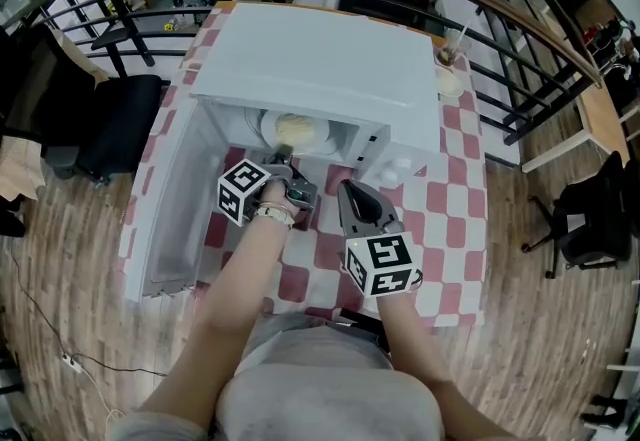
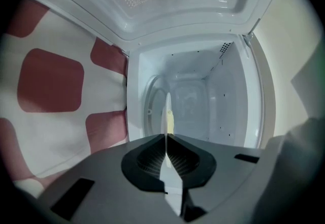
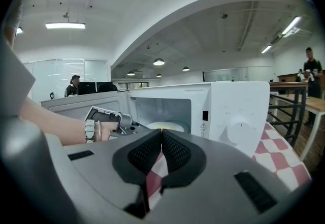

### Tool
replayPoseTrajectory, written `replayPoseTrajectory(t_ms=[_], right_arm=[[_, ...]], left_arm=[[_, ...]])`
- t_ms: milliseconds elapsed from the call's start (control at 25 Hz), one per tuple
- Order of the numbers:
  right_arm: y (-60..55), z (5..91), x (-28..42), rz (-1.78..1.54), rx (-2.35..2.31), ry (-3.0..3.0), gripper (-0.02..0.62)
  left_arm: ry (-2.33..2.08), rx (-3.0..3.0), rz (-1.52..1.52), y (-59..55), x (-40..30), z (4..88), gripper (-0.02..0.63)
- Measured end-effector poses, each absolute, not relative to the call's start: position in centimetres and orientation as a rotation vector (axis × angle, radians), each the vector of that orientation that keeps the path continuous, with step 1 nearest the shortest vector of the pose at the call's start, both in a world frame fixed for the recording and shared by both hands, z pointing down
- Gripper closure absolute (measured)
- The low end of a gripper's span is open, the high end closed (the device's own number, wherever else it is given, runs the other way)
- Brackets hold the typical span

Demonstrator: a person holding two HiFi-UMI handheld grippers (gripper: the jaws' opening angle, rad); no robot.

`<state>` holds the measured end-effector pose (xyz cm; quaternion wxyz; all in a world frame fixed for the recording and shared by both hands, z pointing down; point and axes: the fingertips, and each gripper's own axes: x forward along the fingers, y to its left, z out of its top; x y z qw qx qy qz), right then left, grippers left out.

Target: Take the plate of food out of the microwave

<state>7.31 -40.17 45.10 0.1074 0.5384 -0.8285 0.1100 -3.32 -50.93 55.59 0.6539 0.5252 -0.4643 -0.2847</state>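
My left gripper [image 2: 166, 142] is clamped on the thin rim of the plate [image 1: 267, 129], which sits inside the open microwave [image 1: 330, 69] with yellowish food [image 1: 297, 129] heaped on it. The bite is only at the edge (a narrow hold, I judge), so the far side may droop as I draw it out. The food could then slide off, or the plate catch the cavity's lip. My right gripper [image 1: 350, 191] is closed on nothing over the checkered desk [image 1: 450, 199], well apart from the plate and no help steadying it.
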Motion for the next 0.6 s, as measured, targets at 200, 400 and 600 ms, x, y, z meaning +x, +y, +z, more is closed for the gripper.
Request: replayPoseTrajectory(t_ms=[200, 400, 600], right_arm=[[-40.3, 43.6, 7.4, 0.263, 1.622, -2.472, 0.569], [-40.3, 42.7, 7.3, 0.229, 1.632, -2.495, 0.571], [-39.8, 42.3, 6.8, 0.193, 1.607, -2.507, 0.571]], left_arm=[[-1.047, 1.199, -0.654, -50.3, -3.4, 55.2, 0.592], [-1.038, 1.201, -0.67, -49.5, -3.6, 55.0, 0.592], [-1.027, 1.213, -0.681, -48.5, -3.8, 54.5, 0.592]])
